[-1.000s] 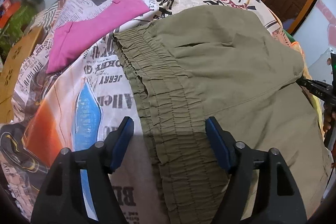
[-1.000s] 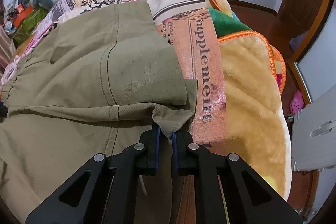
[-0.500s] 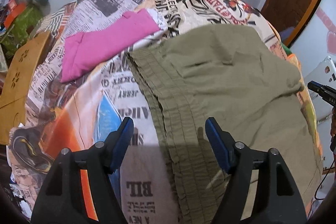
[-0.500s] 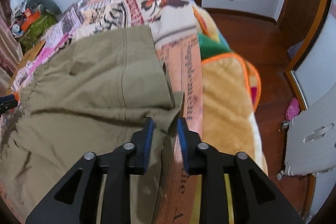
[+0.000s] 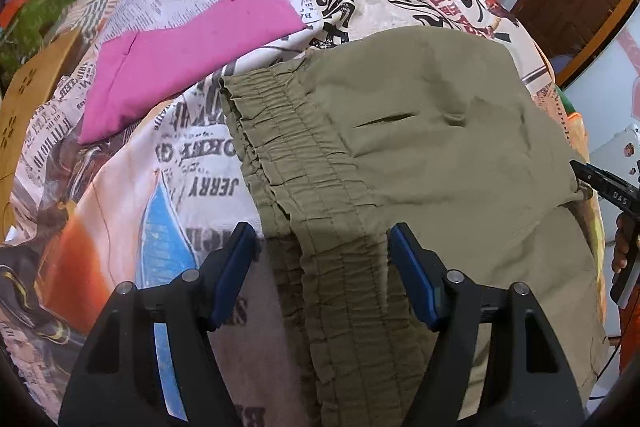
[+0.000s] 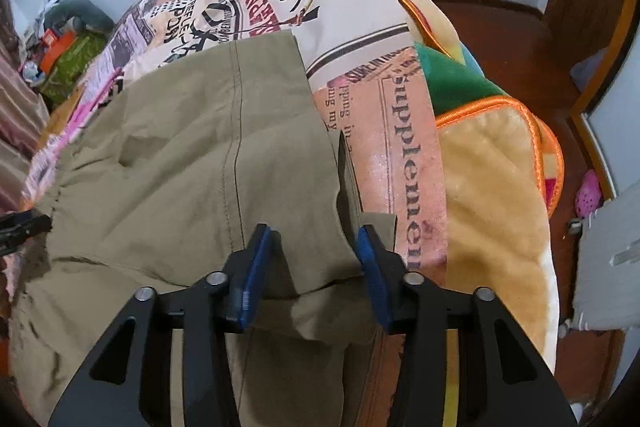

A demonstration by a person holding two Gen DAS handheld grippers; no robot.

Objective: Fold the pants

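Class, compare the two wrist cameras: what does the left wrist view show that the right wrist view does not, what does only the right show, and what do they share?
Only the left wrist view shows the pants' gathered elastic waistband, lying between the open fingers of the left hand-held gripper, and the full shape of the pink folded garment beside it.

Only the right wrist view shows the yellow plush blanket, the wooden floor, and the folded hem corner between the open fingers of the right hand-held gripper.

Both show the olive pants lying on the newspaper-print bedspread.
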